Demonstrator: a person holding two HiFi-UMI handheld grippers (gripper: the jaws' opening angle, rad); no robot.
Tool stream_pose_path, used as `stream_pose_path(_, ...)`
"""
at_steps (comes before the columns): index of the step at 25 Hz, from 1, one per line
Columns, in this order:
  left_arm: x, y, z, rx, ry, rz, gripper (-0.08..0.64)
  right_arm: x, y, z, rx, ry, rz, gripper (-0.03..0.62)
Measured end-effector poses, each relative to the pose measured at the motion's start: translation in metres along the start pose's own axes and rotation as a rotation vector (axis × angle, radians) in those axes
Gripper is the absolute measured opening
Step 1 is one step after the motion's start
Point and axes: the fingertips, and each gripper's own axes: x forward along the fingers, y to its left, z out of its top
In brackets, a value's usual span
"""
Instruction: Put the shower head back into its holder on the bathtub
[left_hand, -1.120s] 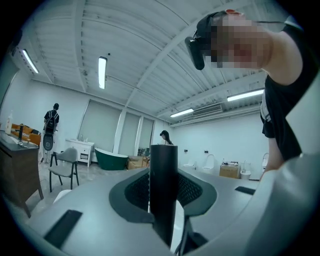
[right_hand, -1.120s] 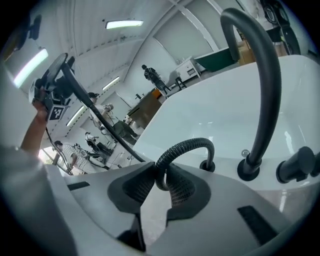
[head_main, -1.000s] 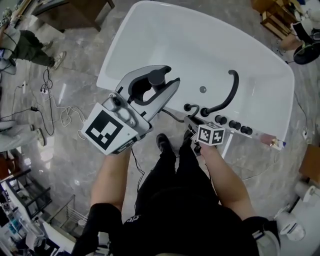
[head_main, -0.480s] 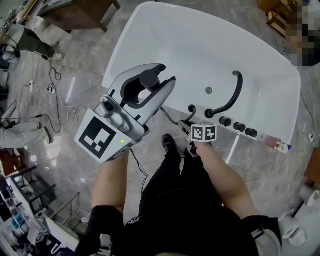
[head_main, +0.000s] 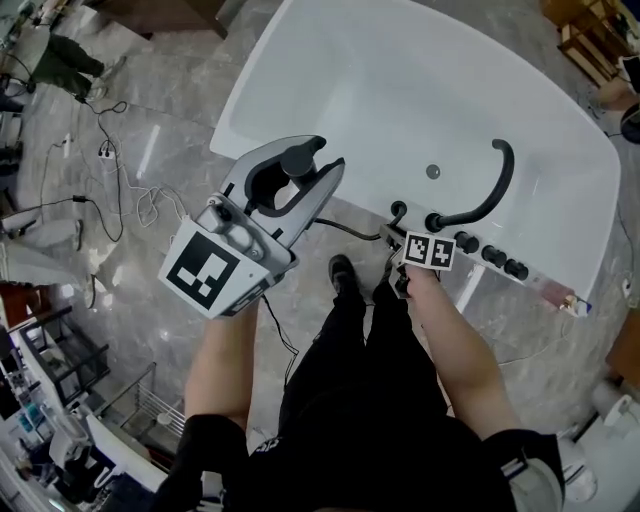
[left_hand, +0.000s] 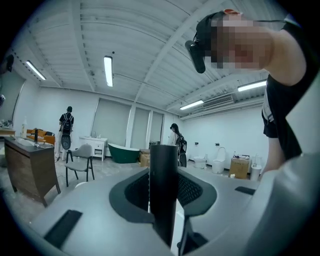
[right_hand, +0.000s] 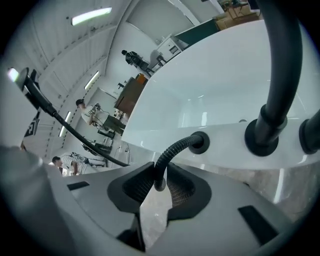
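While your left hand-held gripper (head_main: 316, 166) clamps the shower head (head_main: 299, 157) just outside the bathtub's (head_main: 400, 90) near rim, your right hand-held gripper (right_hand: 159, 174) pinches the hose (right_hand: 176, 146) beside that rim, its jaws having just been opening.

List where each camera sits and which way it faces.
Head view: on the head, steeply down at bathtub; forearms, legs, left gripper show.
Left gripper view: level across the room past the shower head; torso shows.
Right gripper view: right gripper faces the tub rim, fingers just opening round the hose; no body.
Head and right gripper views share the spout.
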Motion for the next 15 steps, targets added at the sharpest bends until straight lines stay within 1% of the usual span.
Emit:
stream_pose_path(2, 0.001, 0.004, -0.008, -0.010, 0.012, 0.003, 0.118, 0.001, -0.013, 0.005, -0.009, -0.006, -0.033, 0.101)
stream_pose_path(4, 0.004, 0.007, -0.018, -0.004, 0.024, -0.001, 0.118, 0.002, -0.022, 0.009, 0.015, -0.026, -0.046, 0.110)
stream_pose_path(8, 0.009, 0.007, -0.028, -0.008, 0.036, -0.019, 0.118, -0.003, -0.021, 0.015, 0.133, -0.105, 0.012, 0.117)
stream_pose_path(10, 0.014, 0.005, -0.028, -0.013, 0.039, -0.030, 0.118, -0.010, -0.022, 0.024, 0.174, -0.159, 0.026, 0.115)
stream_pose_path(12, 0.021, 0.002, -0.026, -0.019, 0.036, -0.038, 0.118, -0.014, -0.027, 0.035, 0.182, -0.201, 0.020, 0.115)
stream_pose_path(15, 0.031, -0.003, -0.019, -0.016, 0.027, -0.049, 0.118, -0.018, -0.025, 0.044, 0.153, -0.205, 0.016, 0.115)
